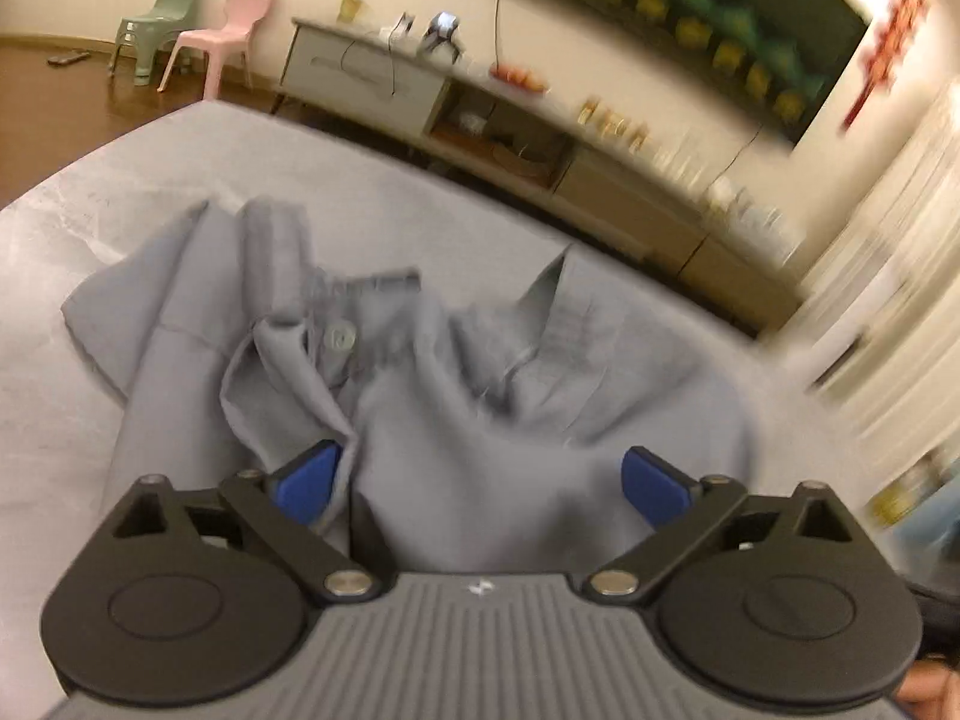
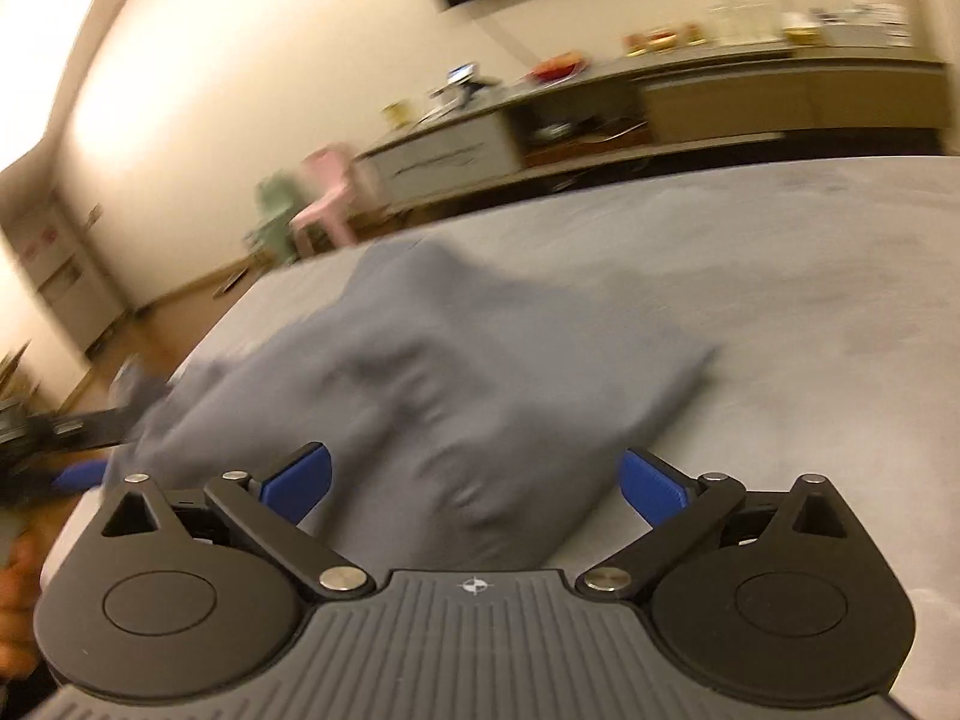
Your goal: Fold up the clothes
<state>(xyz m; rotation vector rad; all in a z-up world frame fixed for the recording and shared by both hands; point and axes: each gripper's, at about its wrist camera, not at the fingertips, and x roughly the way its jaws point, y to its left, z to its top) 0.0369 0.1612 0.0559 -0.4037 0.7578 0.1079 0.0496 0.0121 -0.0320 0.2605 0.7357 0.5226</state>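
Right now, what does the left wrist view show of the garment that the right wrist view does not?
Left wrist only: the grey garment lies crumpled with a button and a collar-like flap showing, between the wide-open left gripper.

Right wrist only: a blurred, featureless mound of it, and the other gripper at the left edge.

Both: the garment on the grey table, the cabinet behind, and jaws open, as on the right gripper.

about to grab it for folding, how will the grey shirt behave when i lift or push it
The shirt lies crumpled in soft folds, so it will probably droop from any pinch point. The cloth looks thin, so likely light. Pushed across the grey cover, it would likely bunch up rather than slide flat.
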